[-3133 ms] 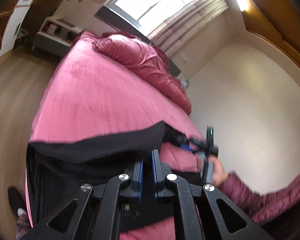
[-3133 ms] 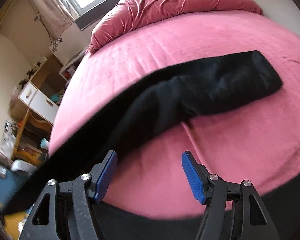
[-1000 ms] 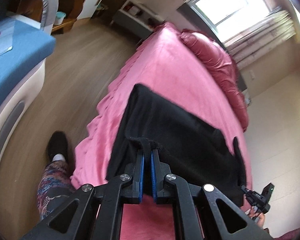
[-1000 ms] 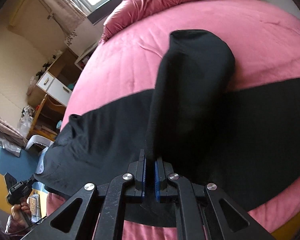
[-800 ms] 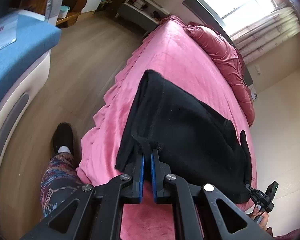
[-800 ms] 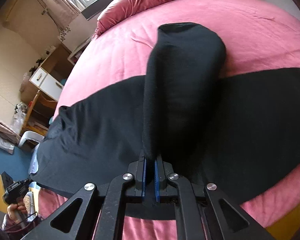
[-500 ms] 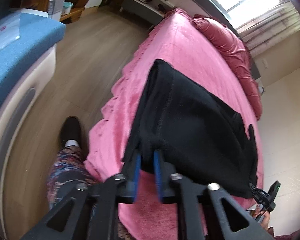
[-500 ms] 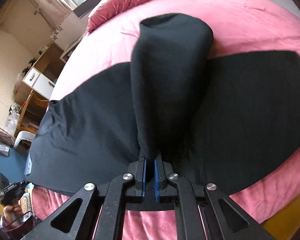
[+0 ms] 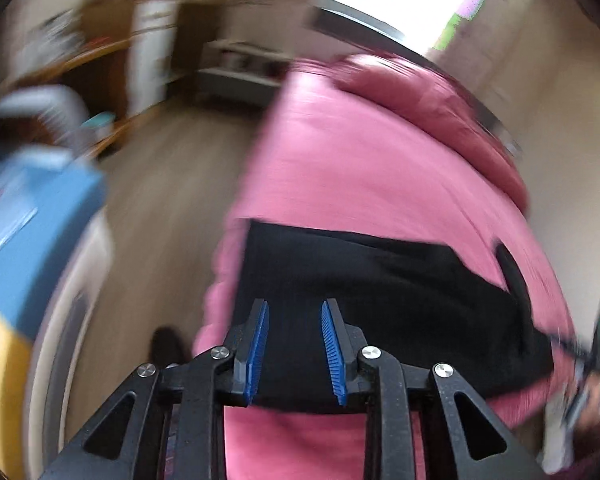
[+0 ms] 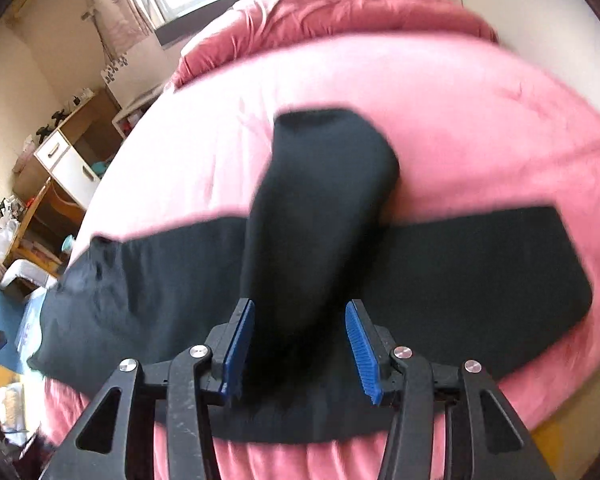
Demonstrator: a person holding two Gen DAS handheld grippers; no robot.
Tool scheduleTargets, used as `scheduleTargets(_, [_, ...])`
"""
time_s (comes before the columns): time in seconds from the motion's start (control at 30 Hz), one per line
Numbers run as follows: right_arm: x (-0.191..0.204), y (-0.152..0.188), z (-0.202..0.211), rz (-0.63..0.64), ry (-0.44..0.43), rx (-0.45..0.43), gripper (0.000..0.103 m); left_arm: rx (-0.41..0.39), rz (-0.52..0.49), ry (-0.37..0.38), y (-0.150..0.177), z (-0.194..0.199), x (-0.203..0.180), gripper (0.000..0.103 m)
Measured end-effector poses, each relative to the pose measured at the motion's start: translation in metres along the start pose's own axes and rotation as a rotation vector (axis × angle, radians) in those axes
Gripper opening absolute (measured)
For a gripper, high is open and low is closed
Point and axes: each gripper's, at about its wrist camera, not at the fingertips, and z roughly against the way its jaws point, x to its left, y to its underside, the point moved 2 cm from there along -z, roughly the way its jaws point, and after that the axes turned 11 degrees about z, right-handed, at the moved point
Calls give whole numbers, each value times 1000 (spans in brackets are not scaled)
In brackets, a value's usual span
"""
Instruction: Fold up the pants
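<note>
Over the bed's near edge, both grippers angled down, fingers spreading.
Left gripper [image 9: 293, 350] and right gripper [image 10: 300, 350] opening, pinching nothing; black pants [image 10: 460, 280] flat on pink bed [image 10: 480, 128]; wood floor [image 9: 172, 184] alongside.

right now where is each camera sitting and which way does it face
Left wrist: on the left gripper, looking down along its opening fingers at the black pants near the edge of the pink bed, floor beyond; a shoe shows below.
Right wrist: on the right gripper, fingers opening, facing the pants' folded-over leg and the window.
Both share the pants, bed and window.
</note>
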Motion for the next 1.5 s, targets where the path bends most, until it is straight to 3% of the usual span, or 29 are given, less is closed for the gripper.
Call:
scheduleTargets(0.13, [11, -56, -25, 60, 51, -16, 49, 103, -120, 122, 18, -42, -66, 28])
scheduleTargets(0.23, [16, -93, -64, 63, 63, 26, 49, 181, -170, 171, 37, -72, -101, 28])
scheduleTargets(0.4, [16, -144, -139, 67, 156, 133, 49, 284, -260, 198, 66, -100, -139, 28])
scheduleTargets(0.57, [7, -158, -187, 69, 215, 242, 49, 359, -292, 194, 84, -114, -144, 29])
scheduleTargets(0.63, [8, -158, -194, 101, 238, 250, 37, 376, -287, 196, 87, -117, -142, 30])
scheduleTargets(0.67, [9, -158, -193, 117, 243, 246, 26, 378, -288, 195, 88, -117, -143, 30])
scheduleTargets(0.7, [9, -159, -189, 119, 223, 236, 11, 380, -288, 195, 88, -116, -143, 30])
scheduleTargets(0.73, [8, -160, -185, 121, 226, 227, 6, 381, -286, 200, 88, -115, -143, 30])
scheduleTargets(0.9, [-14, -156, -127, 28, 147, 103, 6, 369, -319, 223, 87, -119, -158, 31])
scheduleTargets(1.03, [-41, -140, -50, -123, 74, -55, 6, 372, -349, 237, 90, -118, -167, 31])
scheduleTargets(1.2, [-100, -88, 42, -357, 23, -230, 6, 376, -398, 251, 100, -115, -181, 31])
scheduleTargets(1.3, [-140, -47, 72, -467, 46, -270, 6, 385, -447, 256, 108, -115, -194, 31])
scheduleTargets(1.5, [-193, 39, 68, -680, 65, -241, 6, 422, -533, 246, 125, -118, -213, 34])
